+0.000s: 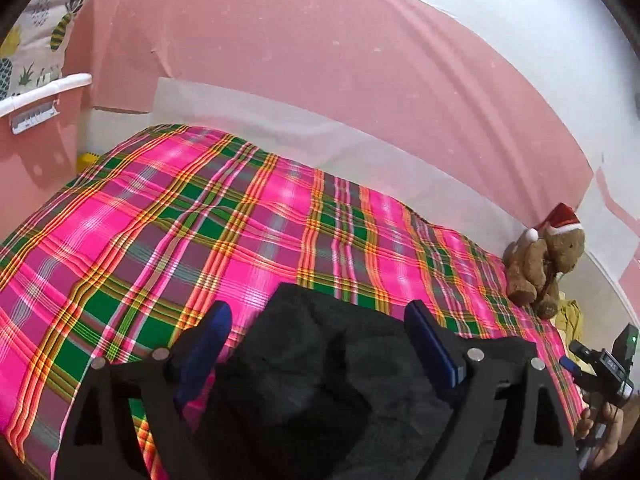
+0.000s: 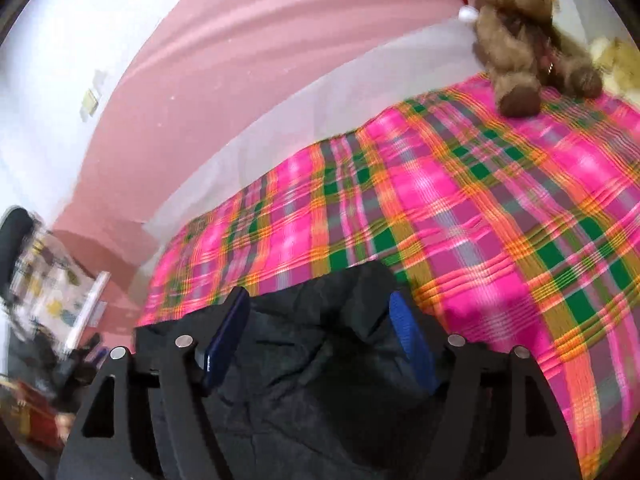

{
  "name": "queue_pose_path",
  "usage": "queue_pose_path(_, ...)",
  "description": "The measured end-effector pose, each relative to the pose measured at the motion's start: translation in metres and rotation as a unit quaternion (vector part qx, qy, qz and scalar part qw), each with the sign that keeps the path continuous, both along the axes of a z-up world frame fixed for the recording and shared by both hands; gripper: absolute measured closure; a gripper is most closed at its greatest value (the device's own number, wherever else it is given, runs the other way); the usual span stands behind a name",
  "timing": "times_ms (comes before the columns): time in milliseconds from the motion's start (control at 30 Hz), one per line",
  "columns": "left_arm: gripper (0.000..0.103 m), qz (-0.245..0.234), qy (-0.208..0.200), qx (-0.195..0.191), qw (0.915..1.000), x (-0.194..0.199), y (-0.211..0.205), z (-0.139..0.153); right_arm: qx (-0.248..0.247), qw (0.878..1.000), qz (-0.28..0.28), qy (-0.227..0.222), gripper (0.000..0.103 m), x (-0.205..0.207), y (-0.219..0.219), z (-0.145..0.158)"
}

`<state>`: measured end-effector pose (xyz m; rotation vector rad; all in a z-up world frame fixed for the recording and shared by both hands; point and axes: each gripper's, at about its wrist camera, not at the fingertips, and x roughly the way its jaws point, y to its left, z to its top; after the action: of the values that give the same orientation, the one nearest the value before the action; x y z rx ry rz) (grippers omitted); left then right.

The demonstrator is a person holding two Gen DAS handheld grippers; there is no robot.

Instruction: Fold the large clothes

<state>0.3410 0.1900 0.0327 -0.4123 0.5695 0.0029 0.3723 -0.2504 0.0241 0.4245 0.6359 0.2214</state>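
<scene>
left claw (image 1: 318, 344): jaws wide apart, blue pads (image 1: 208, 344) clear of the cloth; holds nothing, dark garment lies below and between them
right claw (image 2: 326, 332): jaws wide apart too, blue pads (image 2: 412, 340) not pressing anything; garment under the gap, nothing gripped
right claw from left view: seen at far right edge (image 1: 600, 364), in a hand (image 1: 608, 428)
garment (image 1: 320, 380): black, large, bunched and creased, on the near part of the bed; top edge peaks between the left fingers; wrinkled folds in the right view (image 2: 312, 360)
bed cover (image 1: 240, 220): pink, green and orange plaid, mostly flat, slight ripples
open room: bare plaid from garment to far edge
edges: pink wall (image 1: 300, 48) behind bed; teddy bear (image 1: 544, 264) with Santa hat at far right corner, well apart from garment; pineapple-print fabric (image 1: 44, 36) far left
</scene>
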Motion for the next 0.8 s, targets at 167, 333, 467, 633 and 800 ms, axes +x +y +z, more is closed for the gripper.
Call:
queue_pose_path(167, 0.014, -0.087, -0.002, 0.029, 0.9958, -0.014, -0.049, 0.003, -0.097, 0.994, 0.052, -0.009, 0.031, -0.023, 0.047, 0.006)
queue_pose_path(333, 0.014, -0.142, 0.053, 0.085, 0.9848, 0.012, -0.103, -0.031, -0.181, 0.977, 0.101, 0.044, 0.031, -0.010, 0.093, -0.031)
queue_pose_path(467, 0.014, -0.126, 0.101, 0.100, 0.9818, 0.044, -0.108, -0.062, -0.235, 0.963, 0.097, 0.085, 0.031, 0.024, 0.102, -0.059)
queue_pose_path(633, 0.012, -0.120, 0.112, 0.124, 0.9786, 0.066, -0.111, -0.077, -0.227, 0.962, 0.092, 0.123, 0.029, 0.053, 0.095, -0.078)
queue_pose_path(800, 0.011, -0.114, 0.138, 0.145, 0.9731, 0.082, -0.117, -0.088, -0.232, 0.956, 0.085, 0.155, 0.029, 0.071, 0.095, -0.091)
